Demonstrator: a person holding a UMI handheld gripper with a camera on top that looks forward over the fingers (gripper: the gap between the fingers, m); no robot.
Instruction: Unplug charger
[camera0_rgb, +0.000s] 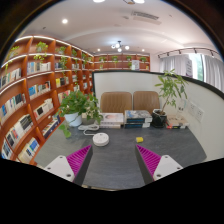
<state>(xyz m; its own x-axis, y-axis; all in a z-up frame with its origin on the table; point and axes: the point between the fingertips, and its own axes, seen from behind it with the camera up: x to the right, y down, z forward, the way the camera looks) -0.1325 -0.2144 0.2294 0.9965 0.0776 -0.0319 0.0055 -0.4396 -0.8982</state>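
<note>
My gripper (112, 160) is open, its two magenta pads (78, 159) wide apart over a grey desk (115, 150) with nothing between them. A white round puck-like charger (101, 139) lies on the desk just ahead of the left finger, with a white cable (90, 129) running back from it toward the far left. A small yellow thing (139, 140) lies just ahead of the right finger. I cannot see the plug or a socket.
A potted plant (73, 106) stands at the desk's far left, another plant (170, 92) at the far right. Books and boxes (135, 120) line the far edge before a white partition. Bookshelves (35, 90) fill the left wall.
</note>
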